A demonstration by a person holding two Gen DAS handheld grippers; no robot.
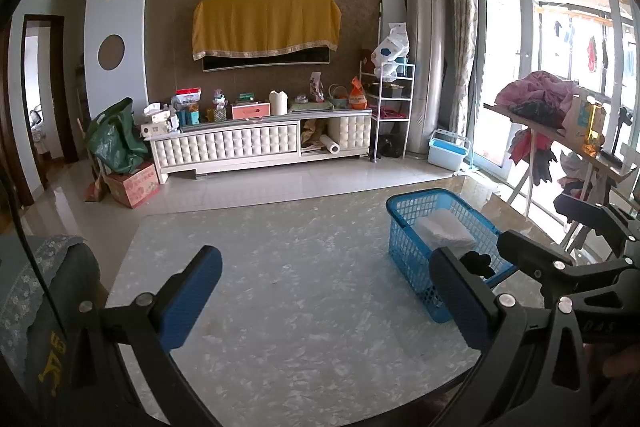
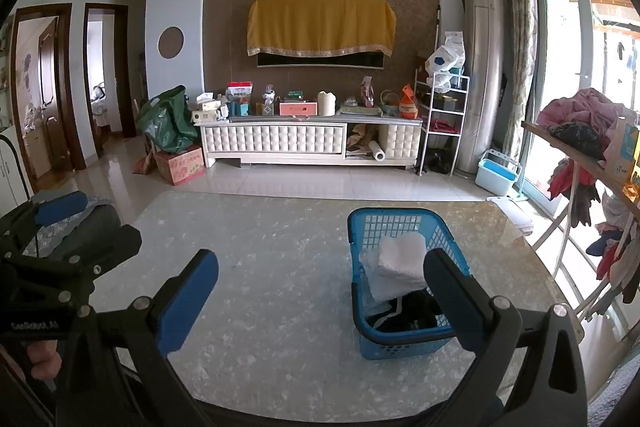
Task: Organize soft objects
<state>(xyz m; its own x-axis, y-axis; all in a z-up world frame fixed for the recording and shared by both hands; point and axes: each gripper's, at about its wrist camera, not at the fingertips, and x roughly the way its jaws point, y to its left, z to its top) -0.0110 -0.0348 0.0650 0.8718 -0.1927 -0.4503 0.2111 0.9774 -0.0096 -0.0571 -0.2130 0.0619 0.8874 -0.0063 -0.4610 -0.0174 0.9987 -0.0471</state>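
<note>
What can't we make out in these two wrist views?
- Dark item in the basket: right view, partly under the white folded cloth and behind the right gripper's finger; type unclear.
- Same item, left view: hidden by the left gripper's finger.
- Table's near edge: cut off by the grippers.

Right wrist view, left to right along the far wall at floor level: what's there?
Green plastic bag on a pink cardboard box → white tufted TV cabinet → white wire shelf rack → silver standing air conditioner → light blue plastic bin.

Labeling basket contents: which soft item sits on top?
The white folded cloth; it lies over the black item in the blue basket, toward the far end.
</note>
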